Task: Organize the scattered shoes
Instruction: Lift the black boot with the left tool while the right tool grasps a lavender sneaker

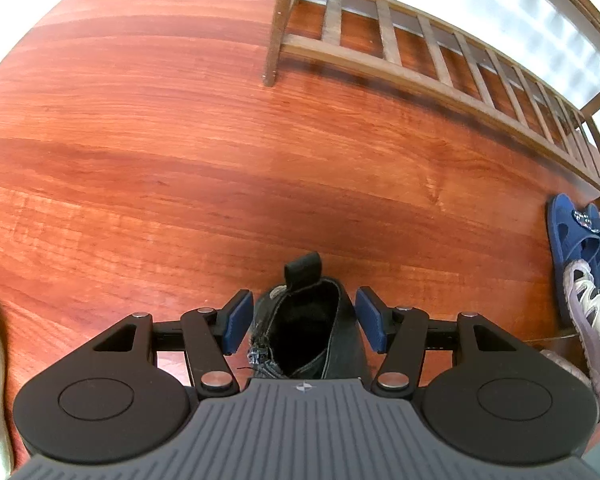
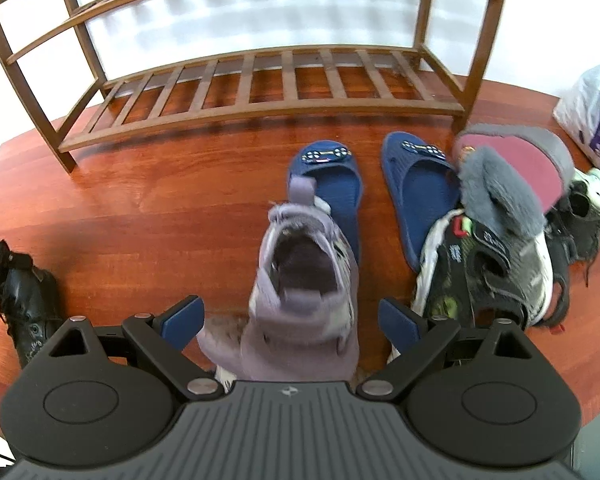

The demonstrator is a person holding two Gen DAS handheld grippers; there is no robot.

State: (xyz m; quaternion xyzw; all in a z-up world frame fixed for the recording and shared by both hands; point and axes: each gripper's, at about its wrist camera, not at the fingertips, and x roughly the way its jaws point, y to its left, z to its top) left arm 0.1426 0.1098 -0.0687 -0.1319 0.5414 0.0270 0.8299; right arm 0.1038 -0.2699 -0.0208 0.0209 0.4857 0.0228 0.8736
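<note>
We judge the black boot (image 1: 306, 328) stiff at the collar, fairly heavy; best taken by the collar wall. It sits between the left gripper's (image 1: 302, 322) pads, which stand apart; contact unclear. The lilac sneaker (image 2: 300, 280), soft and light, lies on the floor (image 2: 160, 208) between the right gripper's (image 2: 290, 320) parted pads, untouched, before the rack (image 2: 260, 80). Grip its heel collar.

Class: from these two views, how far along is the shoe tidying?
Done: nothing; the wooden slatted shoe rack is bare. In hand: the left gripper straddles a black leather boot, the right gripper a lilac sneaker. Left: blue slippers and the piled shoes.
</note>
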